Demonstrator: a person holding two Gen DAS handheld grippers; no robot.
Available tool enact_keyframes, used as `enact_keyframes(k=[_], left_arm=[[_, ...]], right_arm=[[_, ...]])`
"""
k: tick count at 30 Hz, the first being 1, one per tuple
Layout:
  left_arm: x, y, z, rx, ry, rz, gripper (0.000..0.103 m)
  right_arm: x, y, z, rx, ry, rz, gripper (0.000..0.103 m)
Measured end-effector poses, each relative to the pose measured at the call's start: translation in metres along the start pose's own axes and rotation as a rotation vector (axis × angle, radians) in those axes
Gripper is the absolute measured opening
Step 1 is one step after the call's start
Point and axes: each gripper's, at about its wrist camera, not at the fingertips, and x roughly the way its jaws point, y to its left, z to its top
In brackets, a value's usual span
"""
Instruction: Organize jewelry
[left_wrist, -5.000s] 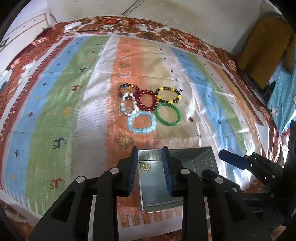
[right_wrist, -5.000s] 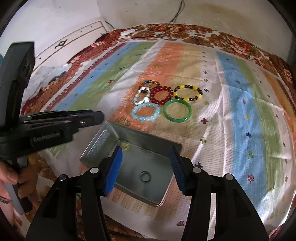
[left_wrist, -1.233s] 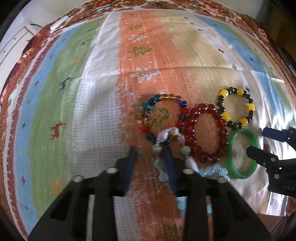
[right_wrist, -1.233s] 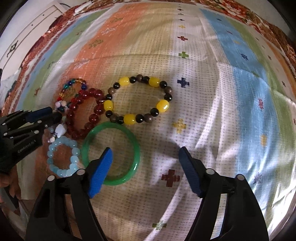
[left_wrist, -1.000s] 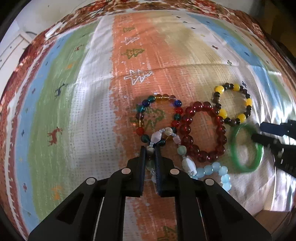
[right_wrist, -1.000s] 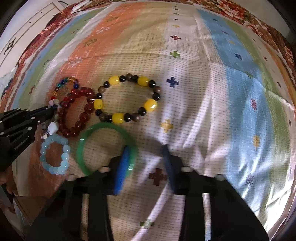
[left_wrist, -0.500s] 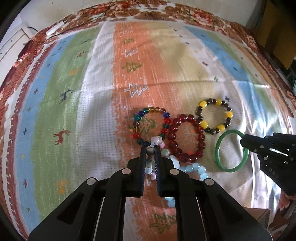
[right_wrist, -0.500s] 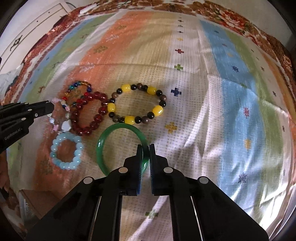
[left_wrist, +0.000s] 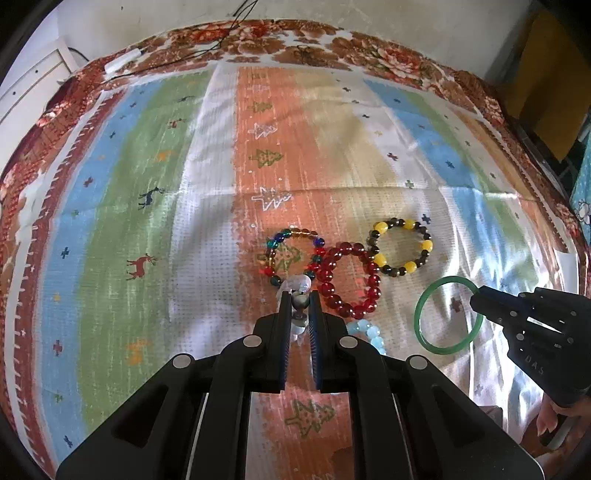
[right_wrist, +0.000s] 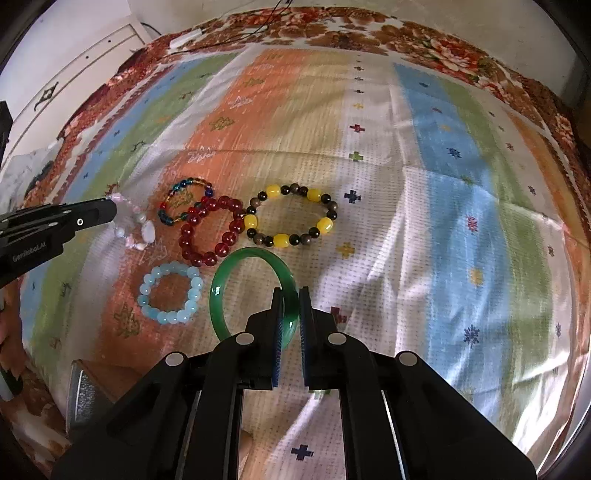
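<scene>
- Spreading across nearly the whole frame in both wrist views is the striped cloth (left_wrist: 207, 155) with its bands of blue, green, white and orange, tiny crosses, trees and deer, and a red floral border along the top.
- My right claw (right_wrist: 289, 295) rises from the bottom centre of its own view, pinched tight on the rim of the green bangle (right_wrist: 221, 288); the bangle hangs tilted off the cloth, and in the left view it sits at the right edge, at the claw's tip.
- My left claw (left_wrist: 299, 299) comes up from the bottom centre of its view, clamped on the pale pink-and-white bead bracelet (right_wrist: 136, 229), which dangles from its tip at the left of the right view.
- A metal tray (right_wrist: 83, 391) shows only a corner at the lower left of the right view.
- Lying flat mid-frame, left to right: the multicoloured bead bracelet (left_wrist: 291, 254), the dark red bead bracelet (left_wrist: 349, 280) touching it, and the yellow-and-black bead bracelet (left_wrist: 400, 245) touching that.
- The light blue bead bracelet (right_wrist: 170, 292) lies just below the red one, left of the bangle.
</scene>
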Motion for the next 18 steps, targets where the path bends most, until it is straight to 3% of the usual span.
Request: enact_keyframes(k=[8, 18], left_arm=[[-0.017, -0.006, -0.007, 0.015, -0.032, 0.0, 0.009], [-0.051, -0.024, -0.018, 0.018, -0.084, -0.074, 0.009]], right_arm=[[-0.02, 0.007, -0.007, 0.005, -0.035, 0.017, 0.009], [-0.048, 0.015, -0.019, 0.001, -0.09, 0.031, 0.009]])
